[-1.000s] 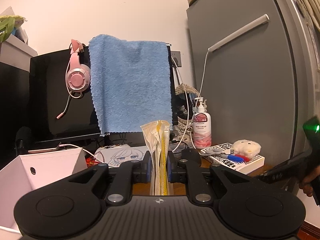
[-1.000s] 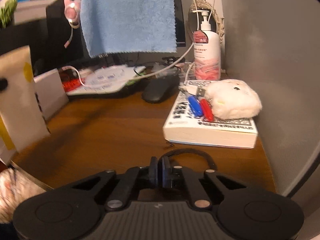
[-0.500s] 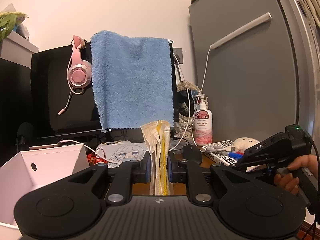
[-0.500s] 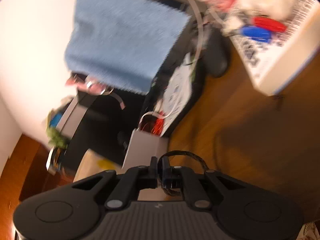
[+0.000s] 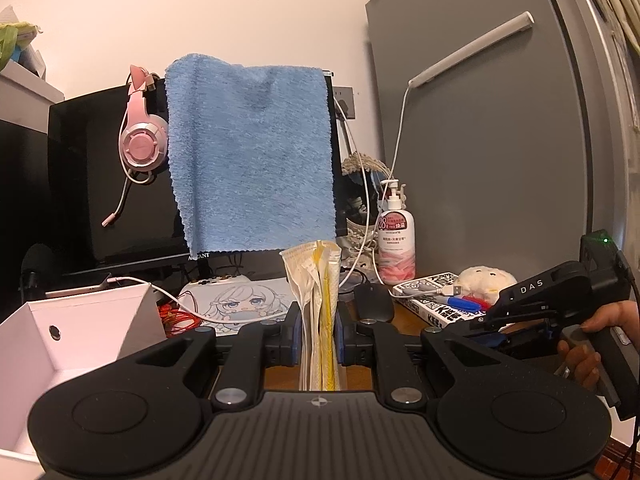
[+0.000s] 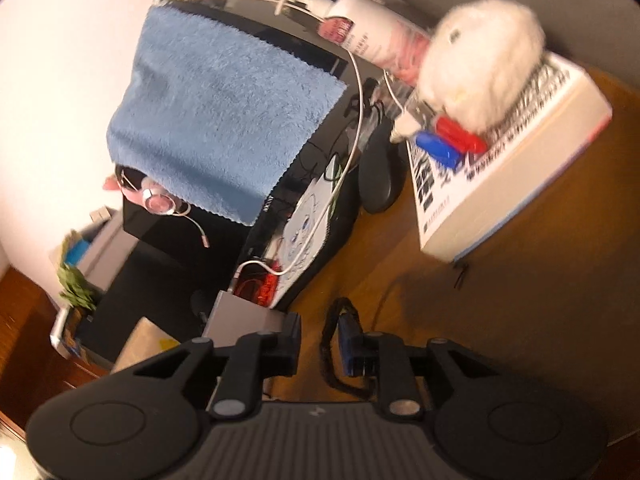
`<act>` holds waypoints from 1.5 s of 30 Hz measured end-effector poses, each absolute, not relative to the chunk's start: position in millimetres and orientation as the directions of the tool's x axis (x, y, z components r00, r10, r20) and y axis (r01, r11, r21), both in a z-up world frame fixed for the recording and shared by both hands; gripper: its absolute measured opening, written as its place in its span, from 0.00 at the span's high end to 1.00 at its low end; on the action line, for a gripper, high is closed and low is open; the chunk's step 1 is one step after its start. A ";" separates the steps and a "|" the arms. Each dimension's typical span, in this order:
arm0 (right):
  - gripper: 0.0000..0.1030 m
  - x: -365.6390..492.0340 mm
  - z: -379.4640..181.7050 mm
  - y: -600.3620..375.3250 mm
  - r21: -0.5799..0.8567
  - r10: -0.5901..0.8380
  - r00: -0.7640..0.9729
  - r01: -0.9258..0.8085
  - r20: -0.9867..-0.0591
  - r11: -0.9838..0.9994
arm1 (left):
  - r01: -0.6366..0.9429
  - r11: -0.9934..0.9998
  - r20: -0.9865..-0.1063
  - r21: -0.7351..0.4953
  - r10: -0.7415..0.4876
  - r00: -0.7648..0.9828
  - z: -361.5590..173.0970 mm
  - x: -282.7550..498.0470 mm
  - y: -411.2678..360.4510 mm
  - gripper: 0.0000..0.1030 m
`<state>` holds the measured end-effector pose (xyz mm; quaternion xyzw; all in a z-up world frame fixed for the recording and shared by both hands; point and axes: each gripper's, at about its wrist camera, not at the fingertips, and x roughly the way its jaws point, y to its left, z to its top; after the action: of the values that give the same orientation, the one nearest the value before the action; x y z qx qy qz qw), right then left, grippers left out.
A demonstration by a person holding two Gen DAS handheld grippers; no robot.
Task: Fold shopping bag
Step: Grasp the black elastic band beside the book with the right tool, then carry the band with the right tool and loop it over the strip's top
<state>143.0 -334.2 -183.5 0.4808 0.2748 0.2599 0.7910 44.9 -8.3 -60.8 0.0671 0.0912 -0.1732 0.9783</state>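
My right gripper has rolled sideways and spread its fingers, empty, near the book. My left gripper pinches the flattened shopping bag upright; a loosened pinch could let its layers spring apart.

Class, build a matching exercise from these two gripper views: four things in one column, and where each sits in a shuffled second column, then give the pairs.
Things:
1. blue towel
2. pink headset
3. folded shopping bag
4. white plush toy

Places:
A. resting on the book
B. clamped in the left gripper
C. draped over the monitor
D. hanging at the monitor's top left corner

Pairs: 1-C, 2-D, 3-B, 4-A
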 end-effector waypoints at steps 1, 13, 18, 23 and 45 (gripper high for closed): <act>0.81 142.6 -182.5 -334.9 0.896 0.672 0.716 -0.151 -0.192 0.417 | 0.351 0.931 -0.203 0.100 -0.327 0.923 -60.9 44.7 -8.6 0.86; 0.81 134.6 -167.5 -339.4 0.790 0.612 0.746 -0.199 -0.262 0.580 | 0.361 0.925 -0.209 0.116 -0.332 0.920 -61.5 45.9 -13.0 0.85; 0.95 126.6 -151.2 -327.0 0.652 0.567 0.763 -0.263 -0.310 0.711 | 0.367 0.922 -0.217 0.126 -0.335 0.917 -64.3 45.6 -16.2 0.85; 0.96 115.4 -130.8 -307.8 0.509 0.547 0.775 -0.347 -0.318 0.788 | 0.353 0.922 -0.214 0.157 -0.317 0.924 -68.4 44.7 -21.0 0.87; 0.96 107.1 -21.4 -233.2 0.542 0.893 0.423 -0.720 -0.153 0.434 | 0.343 0.921 -0.194 0.185 -0.308 0.932 -79.7 38.5 -21.4 0.90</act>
<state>107.1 -233.2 -21.4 0.2018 0.2145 0.4923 0.8191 38.5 -21.4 -79.7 0.1084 0.0807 -0.1665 0.9767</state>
